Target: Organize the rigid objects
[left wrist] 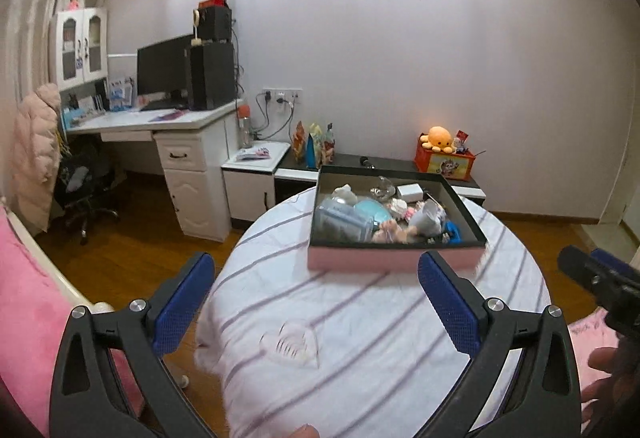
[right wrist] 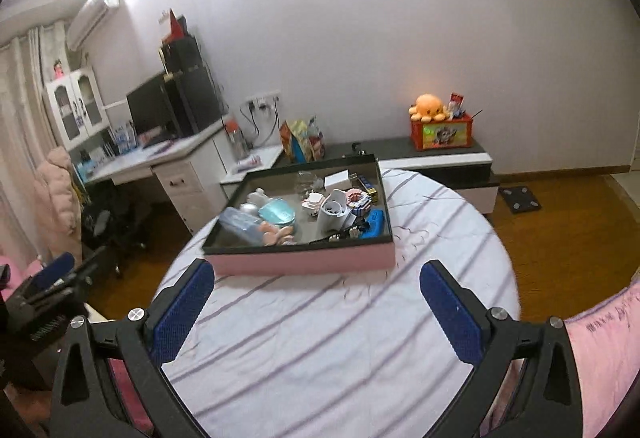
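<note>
Pink box (left wrist: 394,258) of small objects rests on the striped table (left wrist: 340,318), far of both grippers. Left gripper (left wrist: 316,278) and right gripper (right wrist: 316,280) gape fully, empty. Box's long axis runs left–right; neither gripper is clearly nearer.

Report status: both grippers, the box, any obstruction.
Left gripper and right gripper open, empty. Shallow pink box with dark rim sits filled on the striped round table. Nothing in the way.
</note>
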Available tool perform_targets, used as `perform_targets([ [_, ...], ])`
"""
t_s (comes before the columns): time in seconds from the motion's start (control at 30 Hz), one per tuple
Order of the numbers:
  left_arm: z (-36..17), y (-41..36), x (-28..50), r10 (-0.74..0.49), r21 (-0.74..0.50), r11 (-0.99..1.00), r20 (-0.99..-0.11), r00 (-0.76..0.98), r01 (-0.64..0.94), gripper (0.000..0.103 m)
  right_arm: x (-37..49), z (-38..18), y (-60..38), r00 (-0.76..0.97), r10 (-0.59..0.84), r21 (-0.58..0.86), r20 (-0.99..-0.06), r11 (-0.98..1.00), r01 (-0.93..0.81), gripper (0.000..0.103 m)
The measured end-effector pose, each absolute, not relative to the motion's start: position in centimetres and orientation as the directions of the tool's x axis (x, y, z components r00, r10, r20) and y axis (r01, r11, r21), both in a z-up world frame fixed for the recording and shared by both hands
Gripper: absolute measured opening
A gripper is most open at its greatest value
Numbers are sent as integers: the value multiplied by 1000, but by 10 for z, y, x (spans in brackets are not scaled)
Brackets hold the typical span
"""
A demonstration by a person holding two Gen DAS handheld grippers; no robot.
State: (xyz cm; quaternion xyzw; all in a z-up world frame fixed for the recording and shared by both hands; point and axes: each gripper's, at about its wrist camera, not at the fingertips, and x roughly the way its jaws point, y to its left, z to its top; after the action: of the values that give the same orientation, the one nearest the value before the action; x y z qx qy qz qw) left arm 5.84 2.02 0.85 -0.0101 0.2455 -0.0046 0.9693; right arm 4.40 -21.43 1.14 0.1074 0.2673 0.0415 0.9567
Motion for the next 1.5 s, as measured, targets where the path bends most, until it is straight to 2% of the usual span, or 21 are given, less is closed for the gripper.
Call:
perform_targets([
  [0.13, 12, 21, 12, -17, -33, 999, -456, 890, 2, 103, -8, 18, -206, 869, 137, 211, -476, 977, -38, 103],
  [0.57, 23, 12, -86, 9, -14, 1000, -395, 919, -15, 103, -101, 25, -203, 910, 113, 166, -399, 985, -49, 103],
  [1.07, 19, 11, -100, 29, -7, 999, -418, 908, -35, 103, -118, 19, -197, 914, 122, 156, -388, 986, -65, 103],
  [1.5, 18, 20, -100, -3, -42, 999, -434, 901, -17, 103, -118, 17, -195, 913, 112, 152, -393, 987, -55, 103],
])
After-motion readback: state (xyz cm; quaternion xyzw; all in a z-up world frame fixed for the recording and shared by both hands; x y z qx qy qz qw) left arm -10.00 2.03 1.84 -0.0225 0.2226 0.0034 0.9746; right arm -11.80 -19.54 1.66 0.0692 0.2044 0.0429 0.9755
